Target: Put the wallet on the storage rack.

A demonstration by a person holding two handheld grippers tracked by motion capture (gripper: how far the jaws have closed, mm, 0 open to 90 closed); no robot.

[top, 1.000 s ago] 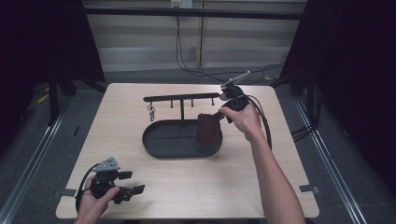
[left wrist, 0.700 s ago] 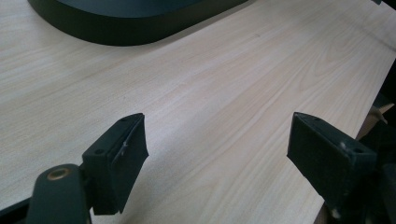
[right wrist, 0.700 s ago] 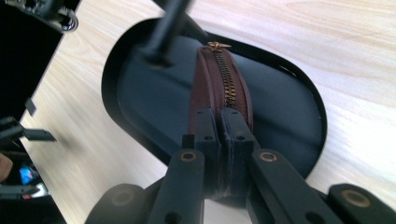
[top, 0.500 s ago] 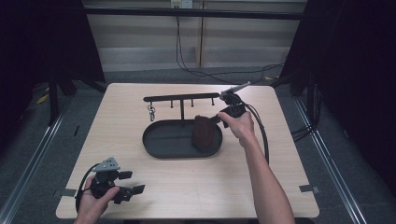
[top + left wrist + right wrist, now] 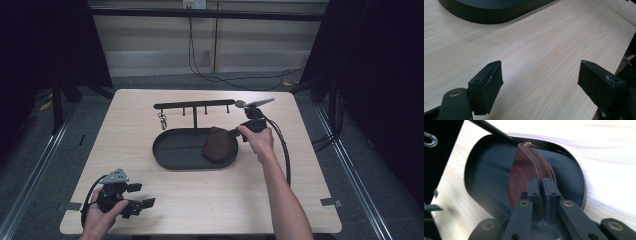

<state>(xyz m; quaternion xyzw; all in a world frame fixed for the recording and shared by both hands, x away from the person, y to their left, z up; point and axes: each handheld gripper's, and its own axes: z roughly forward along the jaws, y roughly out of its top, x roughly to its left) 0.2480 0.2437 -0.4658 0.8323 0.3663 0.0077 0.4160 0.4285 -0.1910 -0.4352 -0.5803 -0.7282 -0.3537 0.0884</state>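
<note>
- Right gripper view: a dark red zipped pouch (image 5: 524, 173) is seen edge-on, its brass zipper (image 5: 541, 165) running along the top edge, pinched at its near end between the two black jaws of the right gripper (image 5: 541, 192), which are closed on it with almost no gap.
- From the high view, the pouch (image 5: 218, 144) is tilted over the right end of the black oval tray (image 5: 172, 150), its lower edge inside the tray.
- The right gripper (image 5: 239, 133) is held by the right hand (image 5: 259, 141) just beside the tray's right rim, and a black cable is seen trailing back from it toward the table's near edge.
- Behind the tray, a black hook rack (image 5: 194, 105) is stood on a post, with a small metal key ring (image 5: 162, 120) hung from its left part.
- Well apart from the tray, near the front left corner of the wooden table (image 5: 300, 190), the left gripper (image 5: 142, 206) is held low by the left hand (image 5: 102, 215).
- Left gripper view: the jaws are spread wide with nothing between them but bare tabletop (image 5: 536, 50), and the tray's dark wall (image 5: 489, 15) is seen beyond.
</note>
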